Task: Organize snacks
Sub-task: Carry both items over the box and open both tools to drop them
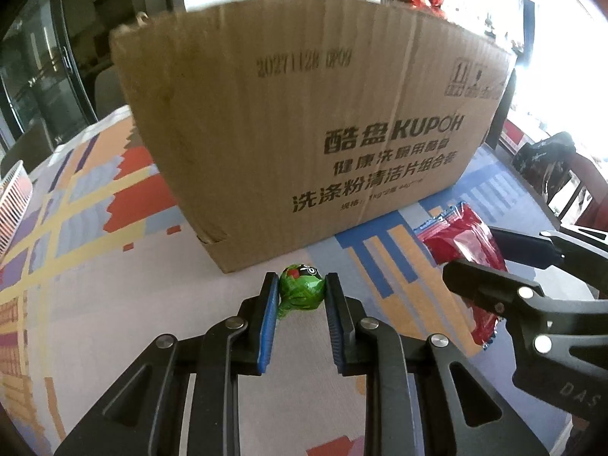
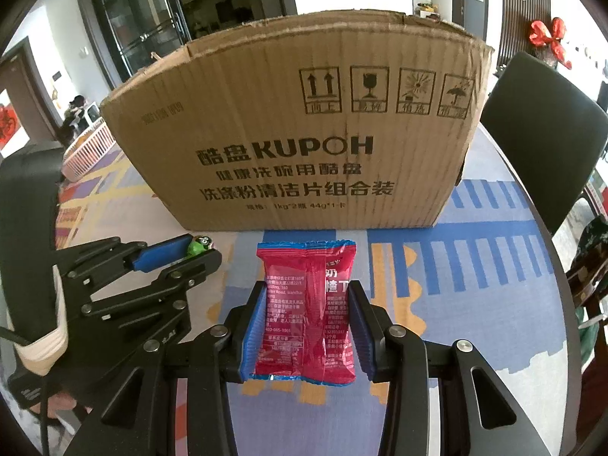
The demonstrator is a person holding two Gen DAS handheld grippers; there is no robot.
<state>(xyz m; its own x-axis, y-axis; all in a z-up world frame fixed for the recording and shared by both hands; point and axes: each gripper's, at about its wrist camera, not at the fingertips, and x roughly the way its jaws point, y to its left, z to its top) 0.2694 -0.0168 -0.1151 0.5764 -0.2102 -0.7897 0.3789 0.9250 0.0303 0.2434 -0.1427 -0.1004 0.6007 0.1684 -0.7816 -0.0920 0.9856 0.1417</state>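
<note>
**Both grippers loaded in front of the box**

The left gripper (image 1: 302, 292) tilts steeply down toward the table (image 1: 114, 304), its jaws pinched on one green candy (image 1: 301, 288), a small round wrapped sweet held at the tips of the blue pads just above the patterned cloth. In the right wrist view the same gripper (image 2: 192, 252) comes in from the left side, the candy (image 2: 198, 246) peeking out between its tips.

The right gripper (image 2: 306, 311) points down at much the same slant, beside the left one. Its jaws press on both long edges of one red packet (image 2: 306, 311) with blue sealed ends, which stands lengthwise between the pads, its printed back facing the camera. From the left wrist view the packet (image 1: 463, 243) shows beyond the right gripper (image 1: 494, 266).

Just past both grippers one cardboard box (image 2: 304, 140) stands upright on the table, its printed long side facing them. A white slatted basket (image 2: 91, 148) sits near the table's far left edge, behind the box's left corner. One dark chair (image 2: 539, 133) stands at the table's right edge.
</note>
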